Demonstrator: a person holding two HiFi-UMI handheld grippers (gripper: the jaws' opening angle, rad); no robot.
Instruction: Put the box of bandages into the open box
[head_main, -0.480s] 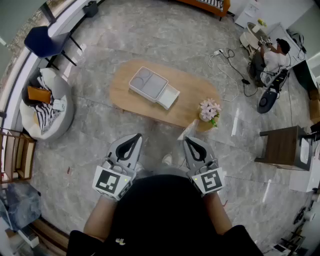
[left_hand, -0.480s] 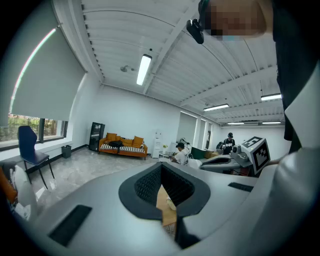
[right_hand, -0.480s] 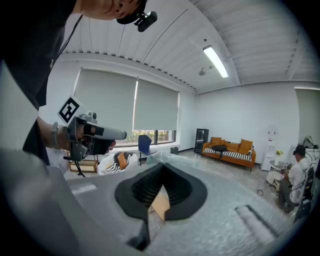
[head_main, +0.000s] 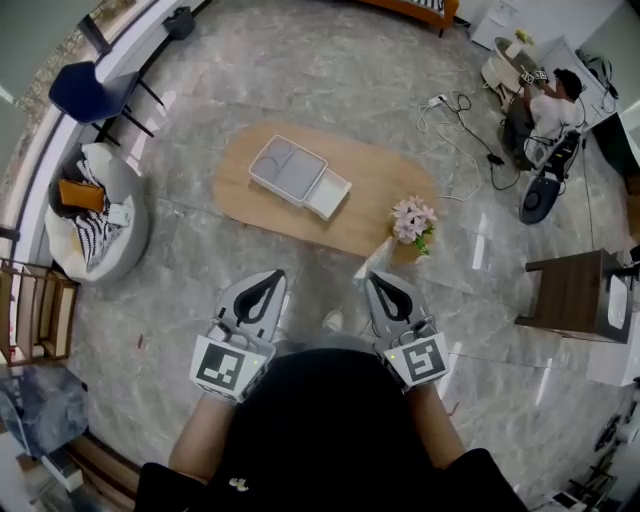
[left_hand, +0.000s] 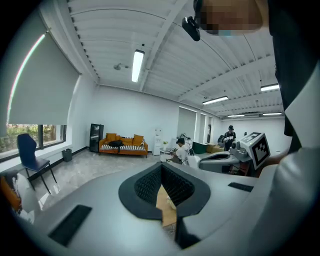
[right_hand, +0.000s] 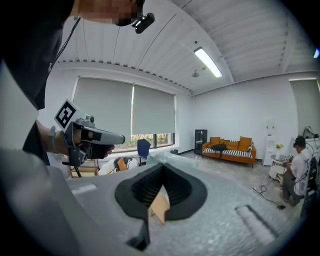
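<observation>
Both tools are pressed together and empty. The left gripper (head_main: 268, 280) and right gripper (head_main: 384, 284) hang near the person's waist, jaws meeting at the tips with nothing between them. They are well apart from the table (head_main: 375, 185) ahead.

On the table lies 1 flat gray box (head_main: 286, 168), its inside split into compartments. Touching its near-right edge is 1 small white box (head_main: 330, 196). I take the small one for the bandages and the gray one for the open box, though both are too small here to be sure.

A bandage box should be light, thin card, easily crushed and a bit slick. Pinch it gently across its 2 long sides, near the middle.

Count: 2 grippers, 2 boxes, 1 table, 1 pot of flowers (head_main: 413, 222) at the table's right end.
</observation>
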